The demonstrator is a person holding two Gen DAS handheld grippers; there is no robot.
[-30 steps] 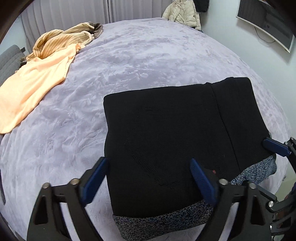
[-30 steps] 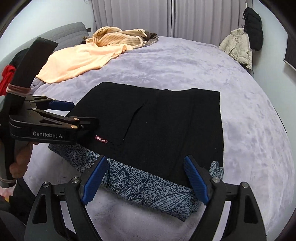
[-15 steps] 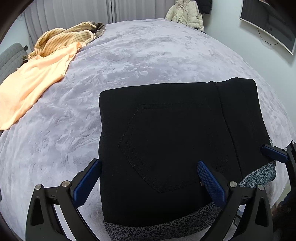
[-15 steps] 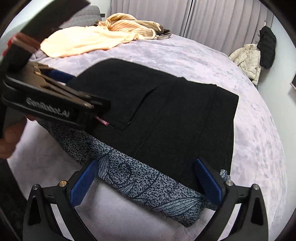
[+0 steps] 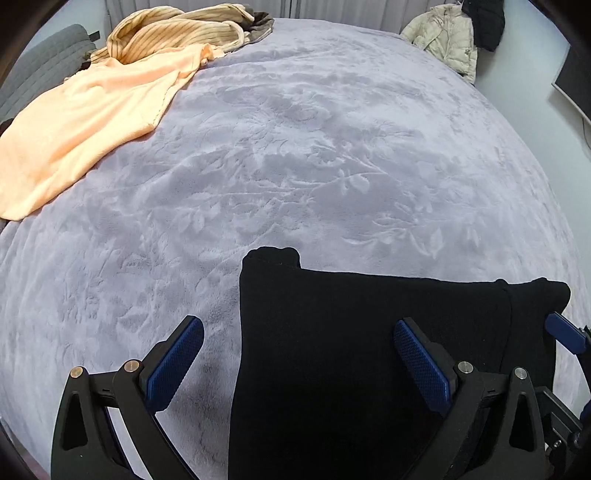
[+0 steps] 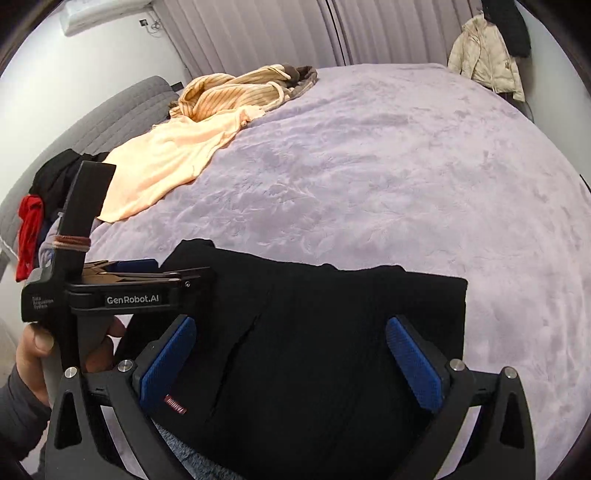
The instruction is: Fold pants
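Both tongs, the left tongs [image 5: 297, 363] and the right tongs [image 6: 291, 363], gape wide and grasp nothing; since a second ago they have pulled back, so the folded black pants [image 5: 369, 354] now sit low in each view and less of the patterned garment [image 6: 192, 459] beneath shows. One pair of pants, one orange cloth [image 5: 92, 122], one striped garment [image 5: 177, 33], one pale jacket [image 6: 484, 55]. All rest on a lavender bed [image 5: 314, 147] before grey curtains [image 6: 295, 33].
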